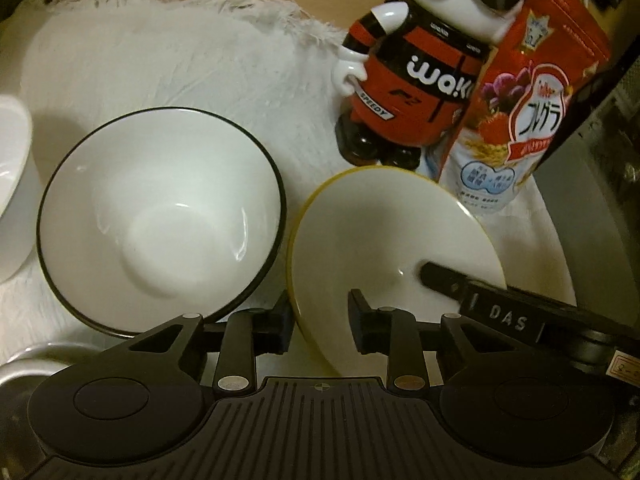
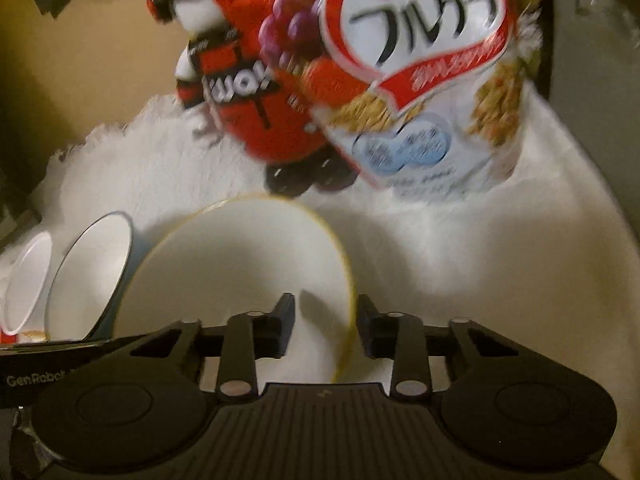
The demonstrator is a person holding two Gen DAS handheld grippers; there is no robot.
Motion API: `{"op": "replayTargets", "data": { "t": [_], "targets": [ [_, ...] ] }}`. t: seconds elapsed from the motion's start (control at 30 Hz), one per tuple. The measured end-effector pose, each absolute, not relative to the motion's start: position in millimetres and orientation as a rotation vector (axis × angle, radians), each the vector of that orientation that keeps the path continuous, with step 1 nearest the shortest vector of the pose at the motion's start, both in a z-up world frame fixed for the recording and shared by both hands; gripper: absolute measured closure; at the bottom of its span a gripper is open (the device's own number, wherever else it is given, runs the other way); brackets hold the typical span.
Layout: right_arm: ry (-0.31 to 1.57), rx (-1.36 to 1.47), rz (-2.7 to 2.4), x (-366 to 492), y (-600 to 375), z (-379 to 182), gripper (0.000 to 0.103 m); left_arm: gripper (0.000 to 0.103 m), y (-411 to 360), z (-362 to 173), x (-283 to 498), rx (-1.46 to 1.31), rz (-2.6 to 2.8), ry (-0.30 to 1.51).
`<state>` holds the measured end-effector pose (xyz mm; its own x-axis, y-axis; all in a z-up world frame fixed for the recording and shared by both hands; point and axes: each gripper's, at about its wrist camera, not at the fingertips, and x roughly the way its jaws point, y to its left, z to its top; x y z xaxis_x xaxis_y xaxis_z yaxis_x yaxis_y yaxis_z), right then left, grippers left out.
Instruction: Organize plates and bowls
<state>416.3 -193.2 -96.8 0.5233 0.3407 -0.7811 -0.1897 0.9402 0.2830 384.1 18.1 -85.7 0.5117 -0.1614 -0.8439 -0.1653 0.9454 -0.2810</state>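
Note:
A white bowl with a yellow rim sits tilted over the white cloth. My right gripper is shut on its right rim, one finger inside and one outside; its inner finger shows in the left wrist view. My left gripper straddles the bowl's left rim: the outer pad is at the rim and the inner finger stands off the wall, so it is open. A white bowl with a black rim rests just left of it, untouched.
A red and black toy figure and a cereal bag stand right behind the yellow-rimmed bowl. Another white dish lies at the far left. The fringed white cloth covers the table. A metal vessel is at the lower left.

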Motion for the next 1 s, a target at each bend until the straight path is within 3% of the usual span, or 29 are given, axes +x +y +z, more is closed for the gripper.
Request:
{"op": "replayTargets", "data": {
  "t": [1.0],
  "targets": [
    [1.045, 0.154, 0.350, 298, -224, -93, 0.071, 0.072, -2, -75, 283, -0.327, -0.086, 1.153]
  ]
}}
